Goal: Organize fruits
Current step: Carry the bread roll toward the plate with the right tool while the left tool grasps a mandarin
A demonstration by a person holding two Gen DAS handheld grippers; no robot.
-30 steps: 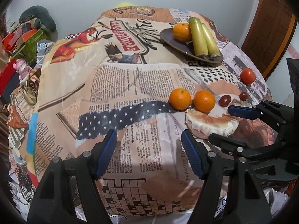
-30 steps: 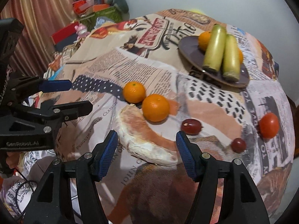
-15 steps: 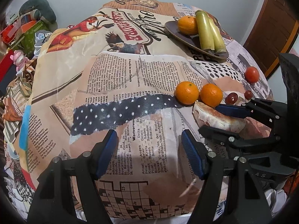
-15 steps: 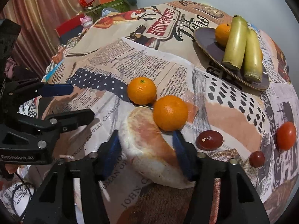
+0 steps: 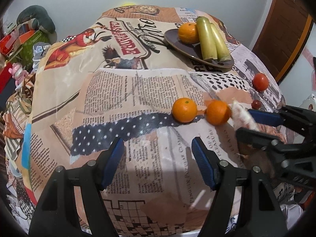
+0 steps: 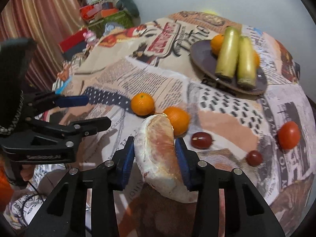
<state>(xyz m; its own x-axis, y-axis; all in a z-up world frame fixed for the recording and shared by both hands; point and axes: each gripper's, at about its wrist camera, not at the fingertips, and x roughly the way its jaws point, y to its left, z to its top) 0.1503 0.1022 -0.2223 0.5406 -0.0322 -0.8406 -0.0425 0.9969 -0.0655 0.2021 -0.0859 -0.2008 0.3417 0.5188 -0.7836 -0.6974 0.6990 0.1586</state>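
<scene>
My right gripper (image 6: pixel 156 158) is shut on a large peeled pomelo wedge (image 6: pixel 160 158) and holds it tilted above the table; the wedge also shows in the left wrist view (image 5: pixel 242 115). Two oranges (image 6: pixel 142 104) (image 6: pixel 177 120) lie just beyond it. A dark plate (image 6: pixel 205 61) at the back right holds two yellow-green stalks (image 6: pixel 227 53) and an orange (image 6: pixel 216 43). A tomato (image 6: pixel 288 135) and two red grapes (image 6: pixel 201 139) (image 6: pixel 254 158) lie to the right. My left gripper (image 5: pixel 158 158) is open and empty over the front of the table, left of the oranges (image 5: pixel 184 109).
The round table wears a newspaper-print cloth (image 5: pixel 122 90). Toys and boxes (image 5: pixel 21 39) are piled beyond its far left edge. A striped curtain (image 6: pixel 39 19) hangs at the left and a wooden door (image 5: pixel 286 29) stands at the right.
My right gripper has closed on the pomelo wedge and lifted it off the cloth, tilting it up. My left gripper has stayed open in about the same place.
</scene>
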